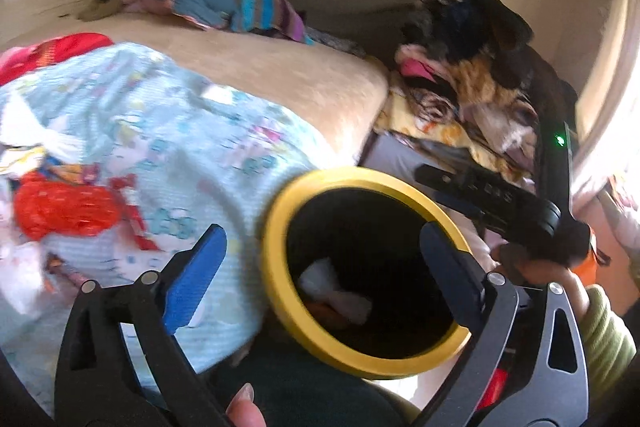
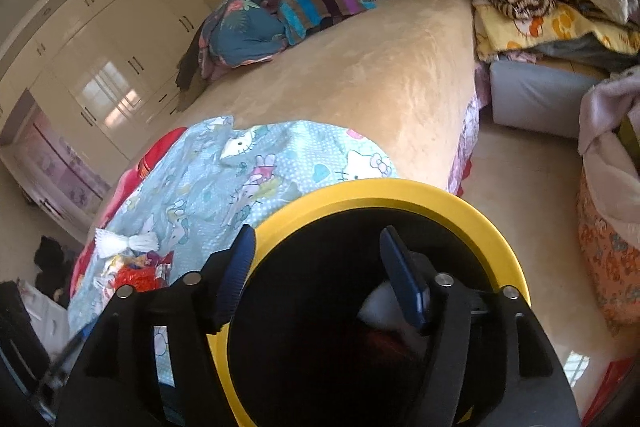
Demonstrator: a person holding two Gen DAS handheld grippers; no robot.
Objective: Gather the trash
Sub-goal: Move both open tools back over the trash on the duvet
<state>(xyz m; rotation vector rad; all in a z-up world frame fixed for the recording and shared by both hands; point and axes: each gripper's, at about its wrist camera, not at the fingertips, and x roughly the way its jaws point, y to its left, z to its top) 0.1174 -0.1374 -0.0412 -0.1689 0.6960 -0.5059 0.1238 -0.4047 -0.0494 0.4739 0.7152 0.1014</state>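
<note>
Bin mouth fills both our views: a black trash bin with a yellow rim [image 2: 404, 195] stands against the bed's [image 2: 360, 75] near corner. Our left gripper [image 1: 320, 275] is spread wide and empty. Our right gripper [image 2: 316, 279] hangs released over the opening, nothing between its blue pads. White crumpled tissue [image 1: 336, 291] lies inside; a red wrapper [image 1: 68, 207] rests on the cartoon-cat blanket [image 2: 248, 179].

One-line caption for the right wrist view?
Open right gripper poised over the yellow-rimmed bin, beside a cartoon-print blanket on the bed.
</note>
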